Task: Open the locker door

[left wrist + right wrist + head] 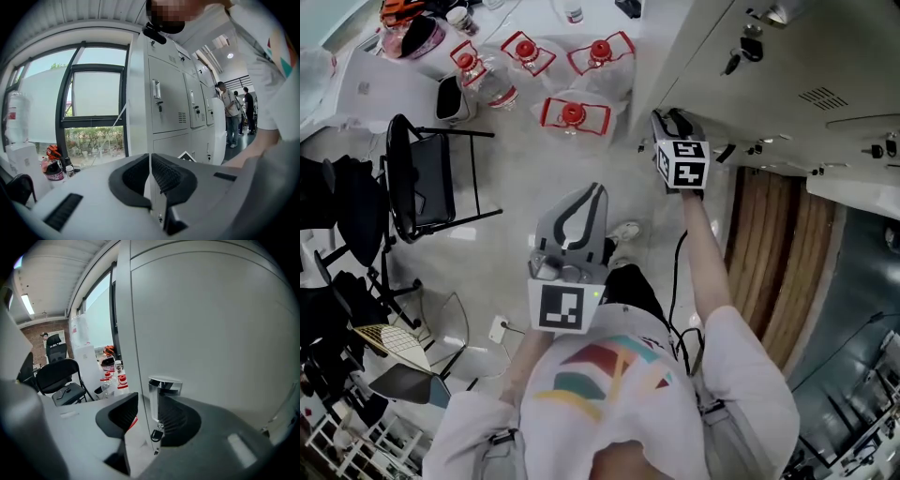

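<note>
The grey locker door (215, 329) fills the right gripper view, with a chrome handle (164, 394) at its left edge and a small key (157, 434) hanging under it. My right gripper (149, 411) is open around that handle: the right pad lies close beside it, the left pad stands apart. In the head view the right gripper (667, 120) reaches out to the locker front (694, 47). My left gripper (592, 190) is held back near the person's chest, shut (150, 173) with nothing between its pads.
Several water jugs with red caps (572, 114) stand on the floor left of the lockers. A black folding chair (417, 178) is further left. More lockers (171, 98) run to the right, where people (229, 112) stand in the aisle.
</note>
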